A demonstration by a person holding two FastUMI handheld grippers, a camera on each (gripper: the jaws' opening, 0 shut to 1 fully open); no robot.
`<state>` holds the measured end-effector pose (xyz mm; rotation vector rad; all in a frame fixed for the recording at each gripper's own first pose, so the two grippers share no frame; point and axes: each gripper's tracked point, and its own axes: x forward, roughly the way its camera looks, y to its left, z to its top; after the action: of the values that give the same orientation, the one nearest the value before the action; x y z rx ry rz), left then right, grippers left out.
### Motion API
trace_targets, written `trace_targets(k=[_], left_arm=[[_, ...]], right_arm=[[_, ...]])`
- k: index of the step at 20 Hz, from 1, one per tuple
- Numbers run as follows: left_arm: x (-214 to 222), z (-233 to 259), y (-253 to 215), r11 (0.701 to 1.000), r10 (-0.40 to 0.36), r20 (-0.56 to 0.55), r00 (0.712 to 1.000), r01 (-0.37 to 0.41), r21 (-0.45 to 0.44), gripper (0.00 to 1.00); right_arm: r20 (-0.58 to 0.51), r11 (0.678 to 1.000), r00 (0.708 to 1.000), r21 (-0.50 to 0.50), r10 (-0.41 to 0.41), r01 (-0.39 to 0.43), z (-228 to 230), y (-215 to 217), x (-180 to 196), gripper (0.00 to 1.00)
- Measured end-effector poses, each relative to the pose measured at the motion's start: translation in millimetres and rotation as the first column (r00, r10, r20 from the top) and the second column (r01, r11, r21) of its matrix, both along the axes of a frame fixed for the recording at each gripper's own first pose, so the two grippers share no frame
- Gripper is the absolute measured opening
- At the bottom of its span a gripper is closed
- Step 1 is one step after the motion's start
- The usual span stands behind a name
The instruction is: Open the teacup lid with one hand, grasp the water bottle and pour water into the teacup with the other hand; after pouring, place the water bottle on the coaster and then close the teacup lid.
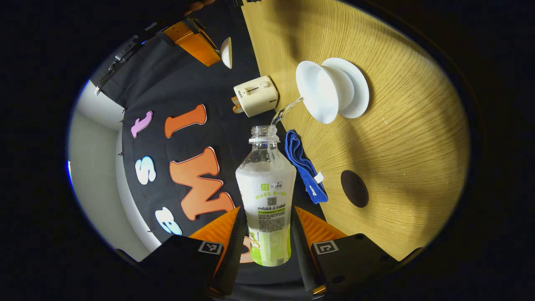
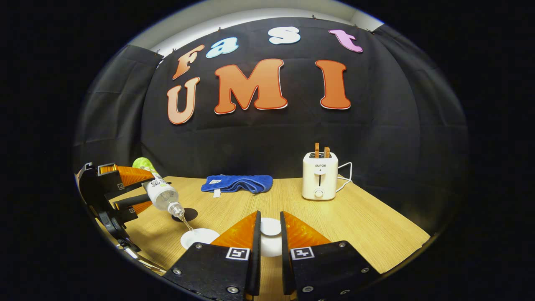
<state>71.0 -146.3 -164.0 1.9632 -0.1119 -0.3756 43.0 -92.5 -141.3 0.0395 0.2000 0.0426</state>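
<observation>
My left gripper (image 1: 267, 214) is shut on a clear water bottle (image 1: 267, 192) with a green and white label, uncapped and tipped over. A thin stream of water (image 1: 286, 109) runs from its mouth into the open white teacup (image 1: 322, 92) on its saucer (image 1: 358, 83). The dark round coaster (image 1: 354, 188) lies bare nearby. In the right gripper view, the left gripper (image 2: 146, 190) holds the bottle (image 2: 161, 193) slanted over the teacup (image 2: 199, 237), with the coaster (image 2: 189, 215) just behind. My right gripper (image 2: 270, 218) is shut on the white teacup lid (image 2: 271, 234), held off to the cup's right above the table.
A cream toaster (image 2: 319, 175) with two slices in it stands at the back of the wooden table (image 2: 368, 217), its cord trailing right. A folded blue cloth (image 2: 236, 183) lies at the back centre. Both also appear in the left gripper view: toaster (image 1: 256, 95), cloth (image 1: 305, 167).
</observation>
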Motion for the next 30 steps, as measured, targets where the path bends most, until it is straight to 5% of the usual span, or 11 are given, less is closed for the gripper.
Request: trace_targets(k=[30], left_arm=[[1, 45, -23, 0.971, -0.136, 0.154, 0.979, 0.101, 0.215, 0.64]], right_arm=[[0.012, 1.000, 1.000, 0.010, 0.024, -0.024, 4, -2, -5, 0.22]])
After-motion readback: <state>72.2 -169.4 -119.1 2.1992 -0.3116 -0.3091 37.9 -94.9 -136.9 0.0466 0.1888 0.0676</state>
